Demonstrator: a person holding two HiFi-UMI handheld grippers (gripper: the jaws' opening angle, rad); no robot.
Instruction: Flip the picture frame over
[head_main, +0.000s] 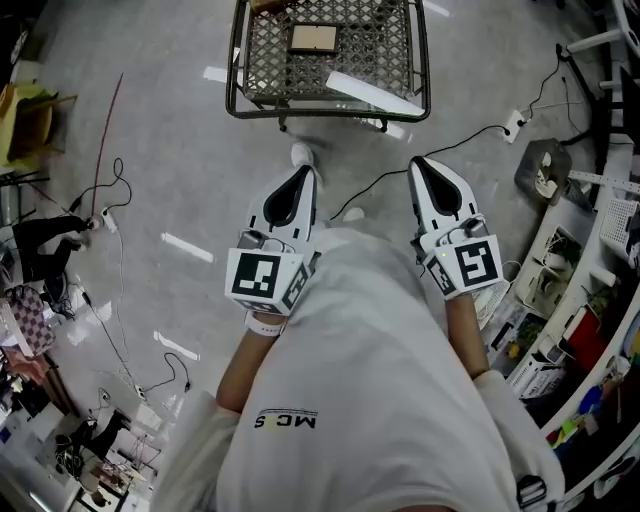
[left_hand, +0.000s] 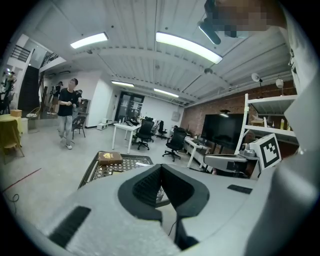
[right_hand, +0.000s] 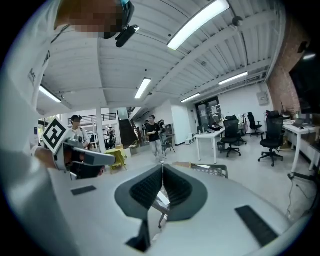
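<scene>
Picture frame (head_main: 313, 38) lies on the wire worktop (head_main: 236, 70), top centre of the head view, well apart from both tools. Left tongs (head_main: 302, 172) and right tongs (head_main: 420, 163) are pressed together, empty (held near the body). Likely risk: arriving unopened, they would shove it across the mesh rather than grip it.

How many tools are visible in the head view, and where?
2. The left tool sits at the left of the person's body, the right tool at the right, both shut and empty.
</scene>
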